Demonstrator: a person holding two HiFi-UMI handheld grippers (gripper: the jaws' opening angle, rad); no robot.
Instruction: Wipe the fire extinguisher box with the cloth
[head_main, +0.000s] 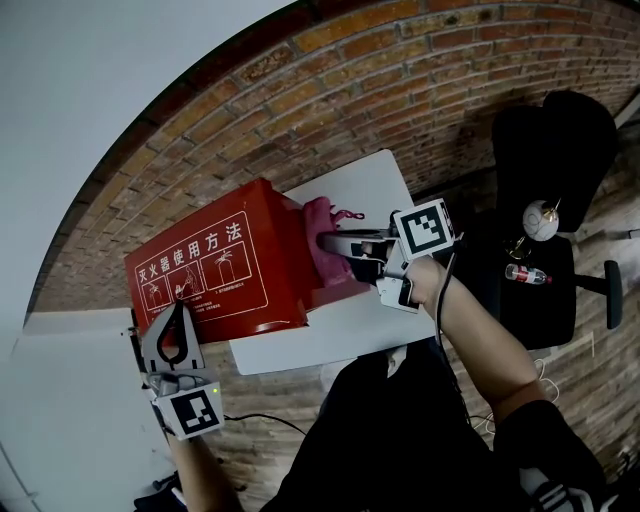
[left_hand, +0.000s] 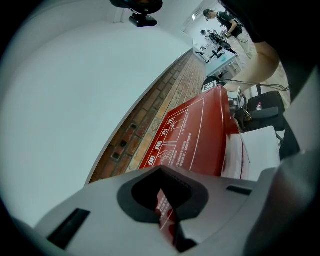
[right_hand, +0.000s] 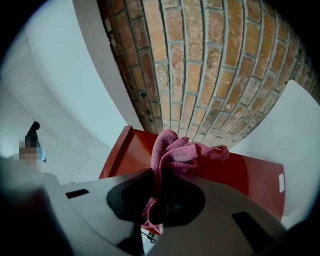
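A red fire extinguisher box (head_main: 215, 265) lies flat on a white tabletop (head_main: 335, 340) above brick paving, its printed white instruction panel facing up. The right gripper (head_main: 325, 242) reaches in from the box's right end, its 2 jaws clamped on a pink cloth (head_main: 320, 218) that is bunched against that end. The right gripper view shows what the head view cannot: a fold of the cloth hangs down through the jaws' hollow, while the rest puffs out beyond the tips over the red edge. It also shows a person (right_hand: 32, 142) far off at left. The left gripper (head_main: 180, 310) sits at the box's opposite end, jaws closed together on nothing, tips at the rim near the panel; whether they touch it cannot be told. Only the left gripper view shows a black device (left_hand: 145, 19) on the white wall and distant desks (left_hand: 217, 45). Only the head view shows a black chair (head_main: 555, 150) carrying a bottle (head_main: 525, 274).
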